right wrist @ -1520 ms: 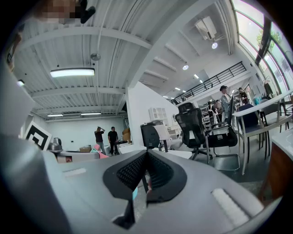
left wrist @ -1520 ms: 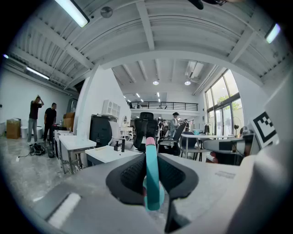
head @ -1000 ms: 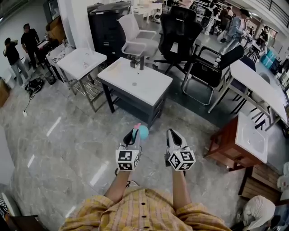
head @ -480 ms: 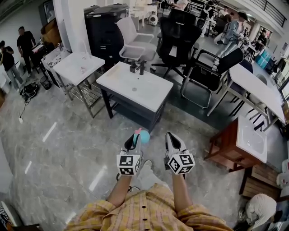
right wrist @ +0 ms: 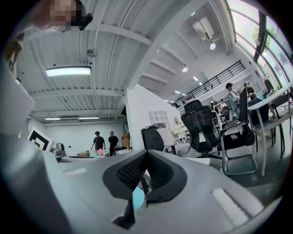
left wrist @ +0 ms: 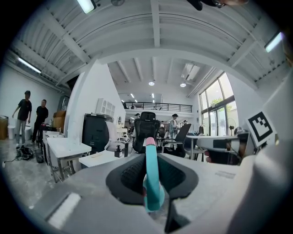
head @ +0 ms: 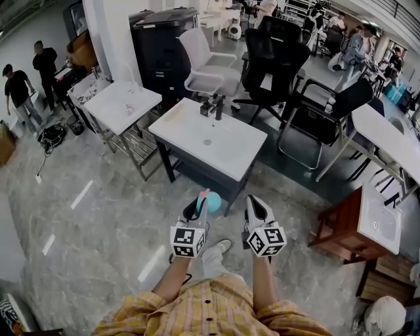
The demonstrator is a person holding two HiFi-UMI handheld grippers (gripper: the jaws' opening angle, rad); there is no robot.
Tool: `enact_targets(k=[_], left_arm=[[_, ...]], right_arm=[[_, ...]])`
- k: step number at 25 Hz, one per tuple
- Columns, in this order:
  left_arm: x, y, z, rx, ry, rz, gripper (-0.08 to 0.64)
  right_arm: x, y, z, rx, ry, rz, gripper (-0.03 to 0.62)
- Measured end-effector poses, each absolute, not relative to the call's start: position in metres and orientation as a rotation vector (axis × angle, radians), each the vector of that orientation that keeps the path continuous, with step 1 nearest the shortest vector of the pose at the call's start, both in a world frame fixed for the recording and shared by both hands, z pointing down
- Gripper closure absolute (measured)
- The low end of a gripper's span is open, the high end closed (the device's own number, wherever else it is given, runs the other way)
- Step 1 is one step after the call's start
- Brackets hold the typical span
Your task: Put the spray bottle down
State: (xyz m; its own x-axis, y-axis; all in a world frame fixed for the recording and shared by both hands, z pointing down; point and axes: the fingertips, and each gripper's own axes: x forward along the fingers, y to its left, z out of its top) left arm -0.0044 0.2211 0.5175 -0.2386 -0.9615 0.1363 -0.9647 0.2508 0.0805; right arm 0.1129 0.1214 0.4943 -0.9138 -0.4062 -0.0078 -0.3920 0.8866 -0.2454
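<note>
Before the surface (head: 231,152), left gripper (head: 195,207) jaws grip the bottle (left wrist: 153,179) by its slim top; likely light, slippery plastic; right gripper (head: 256,206) jaws closed, empty.

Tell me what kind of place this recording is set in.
Probably an open-plan workshop or lab hall: white washbasin units stand loose on a polished stone floor, office chairs sit around, and the beamed ceiling carries strip lights.
</note>
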Motion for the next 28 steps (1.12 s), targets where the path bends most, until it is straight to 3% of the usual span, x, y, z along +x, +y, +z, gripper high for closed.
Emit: enact_targets(k=[15, 28], left_arm=[[-0.103, 0.065, 0.520, 1.864, -2.279, 0.052, 0.488], [-0.134, -0.052, 0.531, 1.940, -2.218, 0.096, 0.488]], right_arm=[[0.014, -0.024, 0.497, -0.719, 2.999, -0.419, 0.591], [-0.029, -0.125, 0.505, -0.741, 2.997, -0.394, 0.591]])
